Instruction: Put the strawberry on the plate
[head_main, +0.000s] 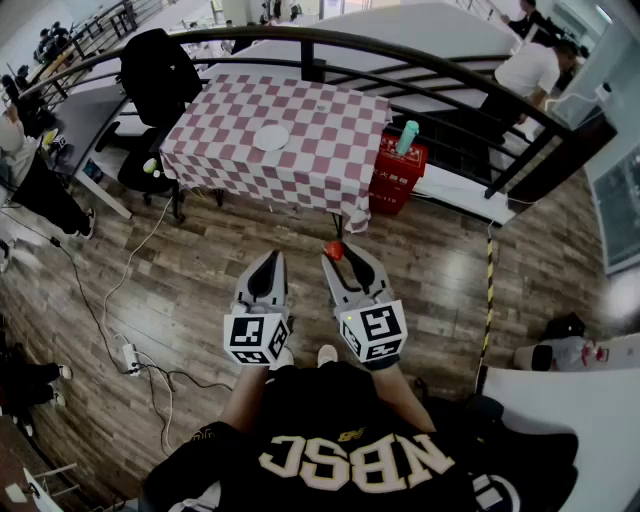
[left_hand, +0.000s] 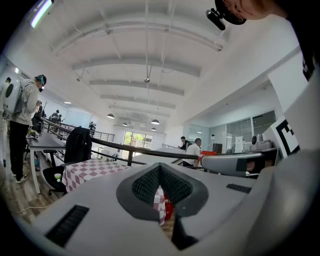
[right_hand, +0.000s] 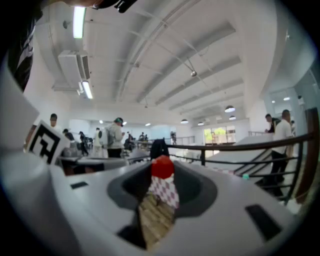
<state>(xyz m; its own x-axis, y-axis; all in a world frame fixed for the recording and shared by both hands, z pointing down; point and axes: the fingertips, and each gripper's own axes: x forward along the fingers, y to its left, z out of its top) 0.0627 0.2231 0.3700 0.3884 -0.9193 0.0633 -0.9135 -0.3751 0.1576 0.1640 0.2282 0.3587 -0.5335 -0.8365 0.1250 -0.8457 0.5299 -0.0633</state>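
My right gripper (head_main: 338, 252) is clamped on the small red strawberry (head_main: 335, 250), well short of the round white plate (head_main: 270, 137) and slightly to its right. The plate lies on the red-and-white checked counter (head_main: 335, 140). My left gripper (head_main: 272, 258), jaws together, holds nothing.

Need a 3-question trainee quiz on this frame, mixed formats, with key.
1. True or false: the plate sits on the checkered table.
2. Fill in: the left tongs hold ____.
3. The strawberry is: A) on the plate; B) between the tips of the right tongs; C) in the left tongs.

Key: 1 true; 2 nothing; 3 B.
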